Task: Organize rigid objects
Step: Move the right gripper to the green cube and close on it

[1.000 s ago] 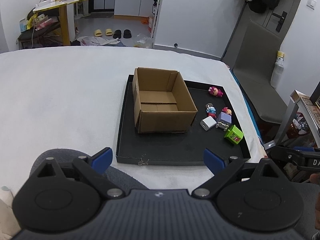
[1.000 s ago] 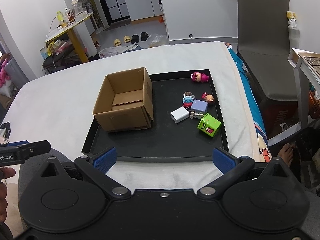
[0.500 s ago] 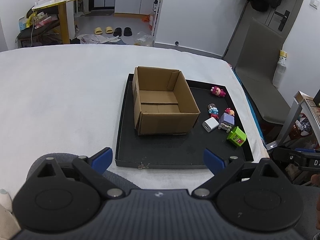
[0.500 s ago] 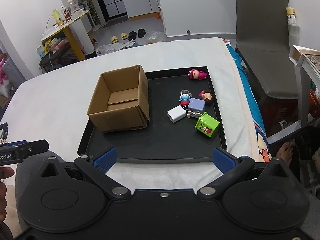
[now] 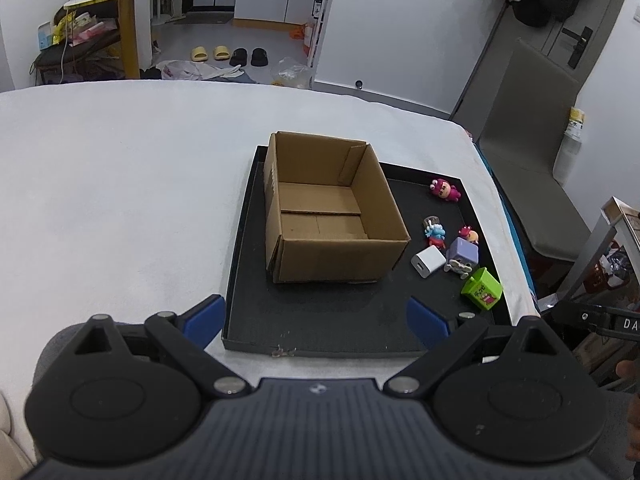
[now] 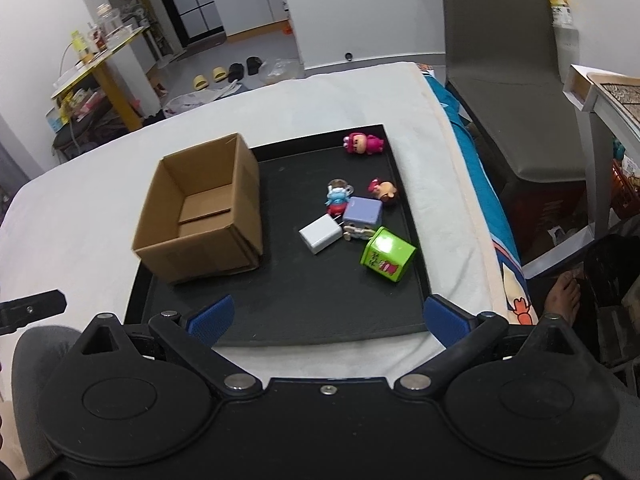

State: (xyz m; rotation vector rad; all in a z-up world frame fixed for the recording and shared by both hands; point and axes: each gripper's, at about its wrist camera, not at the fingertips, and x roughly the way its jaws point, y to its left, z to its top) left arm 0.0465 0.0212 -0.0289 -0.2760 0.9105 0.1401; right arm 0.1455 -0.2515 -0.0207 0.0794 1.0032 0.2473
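Nearest, both grippers hover short of the tray's [image 6: 280,332] front edge, left gripper [image 5: 316,318] and right gripper [image 6: 326,320] with fingers spread wide and holding nothing. The tray rests on a white-covered bed [image 5: 120,184]. Just beyond, the green cube [image 6: 387,254] lies tilted, then the white charger [image 6: 320,234], the purple block [image 6: 362,212] and two small figures touching in a tight cluster. The empty box [image 6: 200,216] stands at the tray's left; a pink figure [image 6: 363,143] lies farthest back. Judged risk: closing on one clustered piece could nudge or pinch its neighbours.
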